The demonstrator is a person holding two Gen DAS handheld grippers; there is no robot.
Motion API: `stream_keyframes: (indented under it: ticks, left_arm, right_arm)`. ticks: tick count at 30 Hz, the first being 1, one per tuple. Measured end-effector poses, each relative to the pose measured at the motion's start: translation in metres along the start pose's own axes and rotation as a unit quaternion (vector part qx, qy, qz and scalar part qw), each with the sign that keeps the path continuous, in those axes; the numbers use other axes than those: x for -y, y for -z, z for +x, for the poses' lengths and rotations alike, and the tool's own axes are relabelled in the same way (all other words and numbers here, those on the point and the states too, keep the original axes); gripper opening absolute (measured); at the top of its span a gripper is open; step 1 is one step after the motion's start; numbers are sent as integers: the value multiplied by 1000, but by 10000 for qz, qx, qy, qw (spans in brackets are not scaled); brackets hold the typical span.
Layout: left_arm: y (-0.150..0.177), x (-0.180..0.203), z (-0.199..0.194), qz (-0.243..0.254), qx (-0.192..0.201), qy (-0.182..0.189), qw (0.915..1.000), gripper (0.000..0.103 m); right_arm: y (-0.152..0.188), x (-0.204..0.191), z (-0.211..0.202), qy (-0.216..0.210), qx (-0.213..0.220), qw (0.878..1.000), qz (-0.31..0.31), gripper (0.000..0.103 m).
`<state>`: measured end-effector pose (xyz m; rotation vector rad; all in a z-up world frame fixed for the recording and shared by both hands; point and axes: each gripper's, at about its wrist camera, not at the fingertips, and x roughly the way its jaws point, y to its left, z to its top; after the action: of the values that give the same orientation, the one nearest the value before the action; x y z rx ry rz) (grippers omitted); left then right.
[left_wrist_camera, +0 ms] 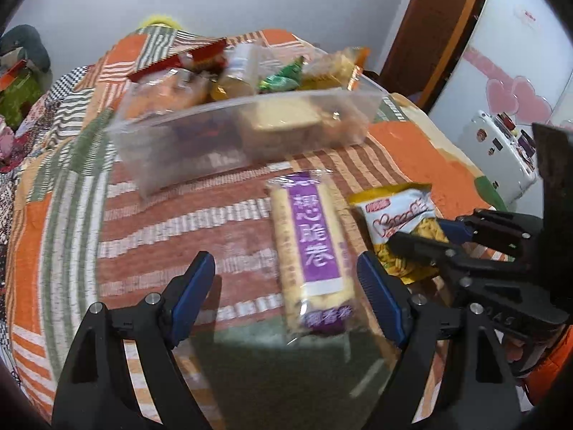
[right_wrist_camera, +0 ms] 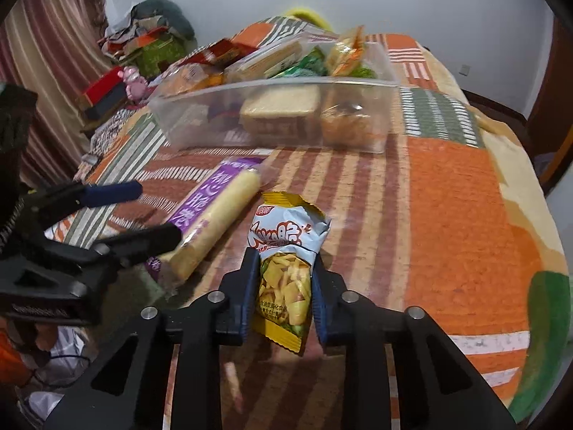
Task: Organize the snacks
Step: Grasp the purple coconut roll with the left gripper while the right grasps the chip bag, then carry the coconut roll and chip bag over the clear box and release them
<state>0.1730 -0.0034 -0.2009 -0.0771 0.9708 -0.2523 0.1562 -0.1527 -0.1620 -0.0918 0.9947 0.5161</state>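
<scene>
Now we are pinching yellow chip packet (right_wrist_camera: 284,268) mid-body with right gripper (right_wrist_camera: 283,279), jaws clamped on it, packet lying on quilt (right_wrist_camera: 447,215). Left gripper (left_wrist_camera: 286,297) gaping, straddling purple wafer-roll pack (left_wrist_camera: 311,247) without touching. Advising: lifting straight, carrying to clear bin (right_wrist_camera: 272,118) beyond.

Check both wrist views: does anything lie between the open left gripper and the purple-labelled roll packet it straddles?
Nothing visible does. The left gripper has its jaws open on either side of the purple roll packet, bare quilt around it. The yellow snack bag lies beside it, clamped by the right gripper.
</scene>
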Motion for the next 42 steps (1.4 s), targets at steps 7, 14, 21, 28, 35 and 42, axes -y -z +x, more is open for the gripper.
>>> stream_keyframes:
  ticks: [7,14,21,28,35,42]
  left_arm:
    - [-2,16,32,48,-77,-124,9999,69]
    - [-4,30,21,406,123,-226,9988,45]
    - [-17,31,-11,427,568,-228,9972,45]
    - [-48,24,-35,262,1036,-184,9941,45]
    - [-83,24,-42,203,1398,-188,9898,45]
    - [-117,20,-37,198,1597,-240,9867,45]
  right_arm:
    - [8,15,-13,145,161,9995,214,22]
    - [9,19,-21,185,309,9990,269,21]
    - [-5,20,-35,180,591,9978,253,20]
    - [-29,19,-50,124,1011,9943,323,20]
    - [-59,15,-55,129,1334,9907,235,20]
    - [-90,17,-48,226,1528,9879,128,20]
